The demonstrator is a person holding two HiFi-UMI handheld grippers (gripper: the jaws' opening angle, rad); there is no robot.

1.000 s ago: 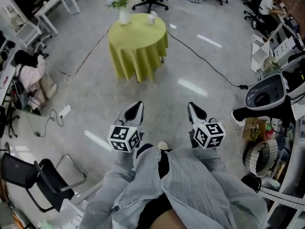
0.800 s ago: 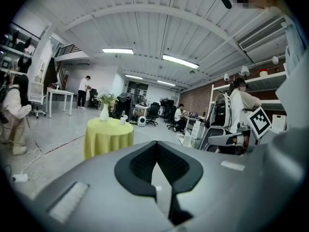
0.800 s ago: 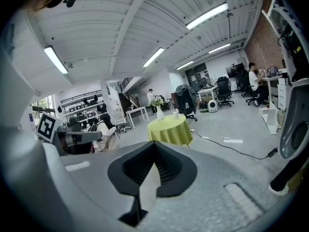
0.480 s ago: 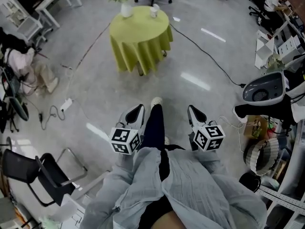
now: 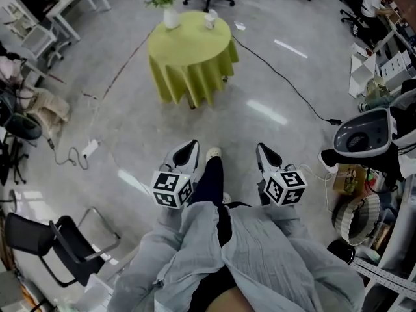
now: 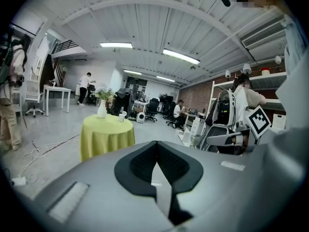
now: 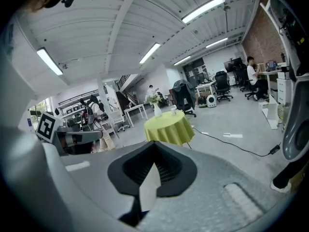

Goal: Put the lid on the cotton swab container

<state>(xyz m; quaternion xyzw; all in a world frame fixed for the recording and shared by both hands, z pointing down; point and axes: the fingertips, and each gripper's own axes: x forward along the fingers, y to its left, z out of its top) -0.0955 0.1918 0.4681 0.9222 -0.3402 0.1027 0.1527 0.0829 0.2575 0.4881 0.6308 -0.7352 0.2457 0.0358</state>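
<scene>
Left tongs [image 5: 189,147] pressed together, empty | right tongs [image 5: 262,150] likewise | head view alone shows shoe [image 5: 212,155] between them

Glossy smooth grey floor [image 5: 260,129], matt yellow-green tablecloth [image 5: 190,70] in soft folds, crinkled pale grey cloth shirt [image 5: 260,252], left gripper [image 6: 157,146] of matt grey plastic, black ribbed pads [image 6: 140,164]

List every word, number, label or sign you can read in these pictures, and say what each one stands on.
No text can be read anywhere.
The left gripper and the right gripper: only black-and-white square marker patterns, no letters.
The box on the floor at the right of the head view: print too small and blurred to read.
</scene>
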